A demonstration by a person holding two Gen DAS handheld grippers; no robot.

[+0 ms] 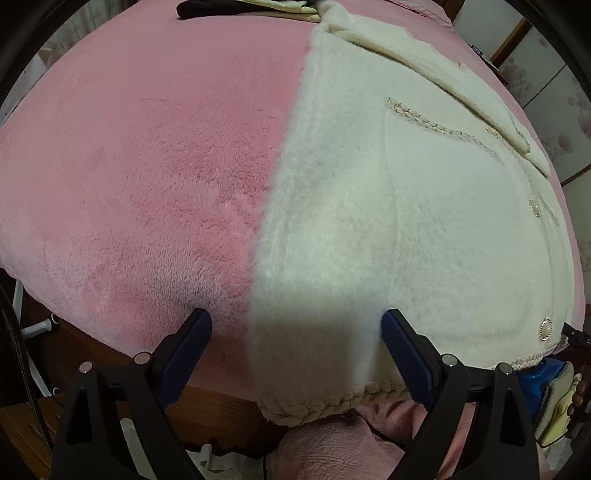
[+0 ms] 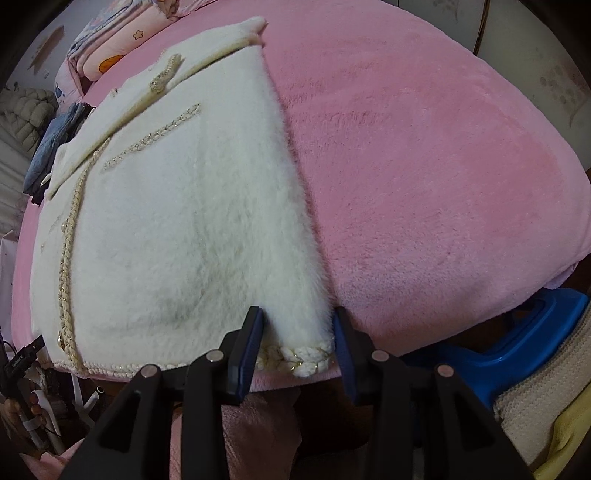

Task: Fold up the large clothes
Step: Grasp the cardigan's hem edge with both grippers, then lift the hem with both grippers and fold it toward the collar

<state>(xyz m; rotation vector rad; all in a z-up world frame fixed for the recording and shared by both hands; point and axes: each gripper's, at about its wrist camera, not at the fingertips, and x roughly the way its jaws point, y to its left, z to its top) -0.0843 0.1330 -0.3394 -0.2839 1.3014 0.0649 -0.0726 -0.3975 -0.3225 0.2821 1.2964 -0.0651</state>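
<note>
Now the cream-white fluffy jacket with braided trim and pearl buttons (image 1: 369, 206) is lying flat on the pink plush bed cover (image 1: 140, 177), its long axis running from the near hem to the far collar. It is already looking narrowed, with straight side edges and no sleeve showing, so I judge the next fold to be hem toward collar.

The left hand-held gripper (image 1: 295, 325) is hovering wide open over the near left corner of the jacket; 1 finger (image 1: 397, 334) is sitting above the white pile and the other above the pink cover, so the jacket's left edge is running between them. It is gripping nothing.

The right hand-held gripper (image 2: 297, 325) is standing at a middling opening, with the jacket's near right corner and its braided hem (image 2: 295, 356) lying between the 2 fingers. Whether the pads are touching the cloth I cannot tell; they are not clamping it.

Both hand-held grippers are sitting at the near hem, each nearest its own corner, and the jacket is stretching straight away from them. Ahead, the far half of the garment is lying flat and open for the hem to land on. Dark and pale folded clothes (image 1: 236, 9) are resting well beyond the collar, and the bed's near edge is running just under the hem.
</note>
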